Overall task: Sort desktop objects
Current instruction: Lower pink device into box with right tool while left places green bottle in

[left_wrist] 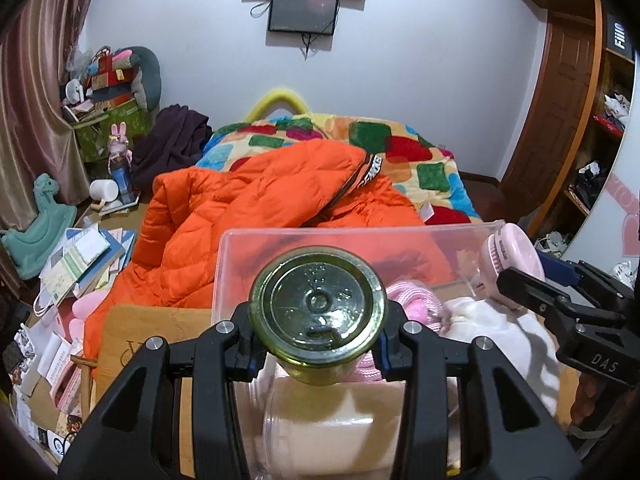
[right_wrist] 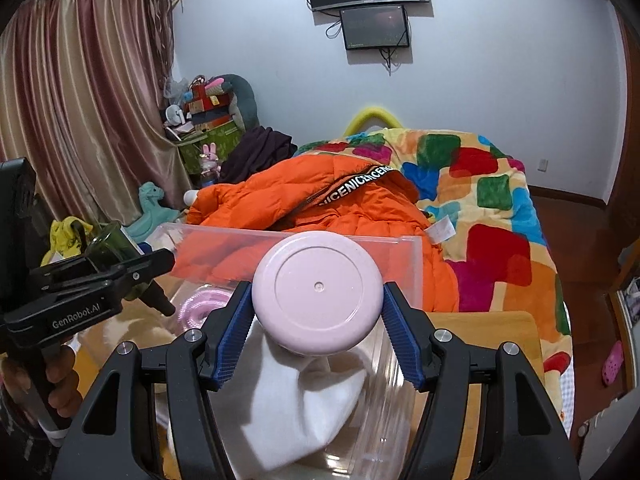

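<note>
A glass jar (left_wrist: 318,312), seen bottom-first as a greenish round base, is pinched between the blue-padded fingers of the left gripper (left_wrist: 318,344). It is held above a clear plastic bin (left_wrist: 360,234), just inside the bin's near left part. In the right wrist view the same jar (right_wrist: 108,242) appears at the left edge, tilted, clamped in the left gripper (right_wrist: 158,280), with a hand (right_wrist: 60,380) wrapped around the handle below.

A pink round container (right_wrist: 318,300), its flat circular face turned toward the camera, is gripped on both sides by the right gripper (right_wrist: 318,320), whose ribbed blue pads press against its rim. It is held over the clear plastic bin (right_wrist: 280,236), above a white cloth (right_wrist: 304,404) lying inside. From the left wrist view this pink container (left_wrist: 512,256) and the right gripper (left_wrist: 532,288) are seen at the bin's right end.

Pink knitted fabric (left_wrist: 416,304) lies in the bin beside the white cloth (left_wrist: 496,320). The bin rests on a wooden bench (right_wrist: 500,344). Beyond it, an orange padded jacket (left_wrist: 248,216) is spread over a bed with a colourful patchwork blanket (right_wrist: 492,208).
</note>
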`<state>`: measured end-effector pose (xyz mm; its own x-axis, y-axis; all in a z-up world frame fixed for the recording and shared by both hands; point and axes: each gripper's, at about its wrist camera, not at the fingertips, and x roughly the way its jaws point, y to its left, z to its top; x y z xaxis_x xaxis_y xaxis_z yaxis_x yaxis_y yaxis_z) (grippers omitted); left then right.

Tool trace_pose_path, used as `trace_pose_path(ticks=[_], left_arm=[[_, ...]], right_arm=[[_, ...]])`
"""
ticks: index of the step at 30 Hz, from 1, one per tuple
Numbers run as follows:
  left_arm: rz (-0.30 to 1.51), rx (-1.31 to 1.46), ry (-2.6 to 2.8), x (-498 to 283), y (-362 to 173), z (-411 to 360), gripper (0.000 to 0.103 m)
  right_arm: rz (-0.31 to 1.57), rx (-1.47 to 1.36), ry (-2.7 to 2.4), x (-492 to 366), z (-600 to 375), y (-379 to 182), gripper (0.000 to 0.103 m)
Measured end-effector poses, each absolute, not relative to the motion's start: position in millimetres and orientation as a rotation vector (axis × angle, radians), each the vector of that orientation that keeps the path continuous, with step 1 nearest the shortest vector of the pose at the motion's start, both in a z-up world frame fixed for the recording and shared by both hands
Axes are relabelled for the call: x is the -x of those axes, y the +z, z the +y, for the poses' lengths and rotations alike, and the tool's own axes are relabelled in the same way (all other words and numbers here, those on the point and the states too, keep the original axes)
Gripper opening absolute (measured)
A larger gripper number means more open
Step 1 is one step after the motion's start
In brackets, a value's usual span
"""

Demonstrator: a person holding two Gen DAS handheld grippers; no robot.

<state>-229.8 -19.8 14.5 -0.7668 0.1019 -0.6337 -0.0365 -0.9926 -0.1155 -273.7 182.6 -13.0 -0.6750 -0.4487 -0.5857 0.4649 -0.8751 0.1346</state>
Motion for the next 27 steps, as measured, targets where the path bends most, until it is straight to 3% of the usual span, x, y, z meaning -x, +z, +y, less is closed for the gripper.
trace_pose_path(ticks=[12,16,20,24,27], left_arm=[[-0.116,1.093,2.852,238,-1,-16,0.042],[-0.099,1.095,2.853,238,-1,-14,0.046],[-0.087,1.08,2.874,235,1,-14,0.06],[-0.063,1.063,2.887,231,7,-13,0.062],[-0.053,1.039,2.905,225,13,-13,0.07]], right_arm=[[0.085,-0.905,-2.496,284,173,-24,0.06],[0.142,-0.908,-2.511,282,168,-26,0.061],[0.143,-0.906,-2.508,277,167,-26,0.061],[0.136,-0.899,-2.507,273,167,-24,0.061],[0.123,-0.897,-2.506,268,169,-21,0.061]])
